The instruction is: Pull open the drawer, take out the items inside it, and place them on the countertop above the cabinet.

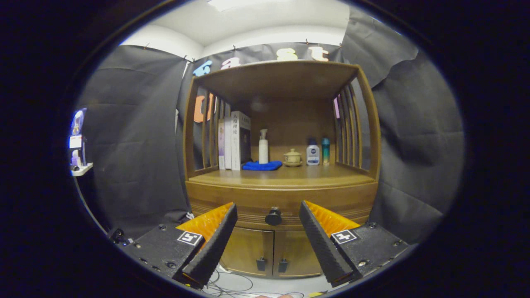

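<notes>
The gripper (268, 215), its two black ribbed fingers (215, 244) spread apart, frames one round black drawer knob (273, 217) on the closed brown wooden drawer (248, 198), beneath a countertop (285, 176) carrying three bottles and three books.

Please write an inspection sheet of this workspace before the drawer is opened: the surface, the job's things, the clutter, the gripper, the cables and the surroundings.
Surface: wooden countertop, front part bare.
Job's things: drawer closed; its dark knob untouched; items inside hidden.
Clutter: at the back of the countertop, books, blue cloth, white pump bottle, small lidded pot, two small bottles.
Gripper: gripper open, fingers either side of the knob in view, not touching it.
Cables: thin cables on the floor below the cabinet doors.
Surroundings: black cloth wall; small shelf to one side.
</notes>
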Demonstrator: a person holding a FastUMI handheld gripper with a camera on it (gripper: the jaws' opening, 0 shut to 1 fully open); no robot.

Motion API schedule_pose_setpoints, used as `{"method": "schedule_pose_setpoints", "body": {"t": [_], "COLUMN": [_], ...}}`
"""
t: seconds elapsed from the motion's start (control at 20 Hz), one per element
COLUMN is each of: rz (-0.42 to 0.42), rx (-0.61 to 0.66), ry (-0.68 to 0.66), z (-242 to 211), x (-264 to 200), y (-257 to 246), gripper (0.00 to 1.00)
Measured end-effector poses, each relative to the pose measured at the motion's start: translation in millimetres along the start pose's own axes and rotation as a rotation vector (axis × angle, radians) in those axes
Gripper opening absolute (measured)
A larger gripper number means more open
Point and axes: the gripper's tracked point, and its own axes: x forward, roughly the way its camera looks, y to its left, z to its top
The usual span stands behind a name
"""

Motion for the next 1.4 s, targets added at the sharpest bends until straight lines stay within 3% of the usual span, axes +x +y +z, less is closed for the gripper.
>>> {"method": "schedule_pose_setpoints", "body": {"t": [0.35, 0.5, 0.9, 1.0, 1.4], "rz": [-0.047, -0.070, -0.095, -0.102, -0.130], "rx": [0.049, 0.055, 0.056, 0.045, 0.039], "ry": [0.120, 0.158, 0.204, 0.209, 0.243], "z": [-49, -65, -87, -88, -91], "x": [76, 99, 134, 140, 139], "y": [-8, -15, -17, -19, -21], "gripper": [0.98, 0.93, 0.66, 0.53, 0.39]}}
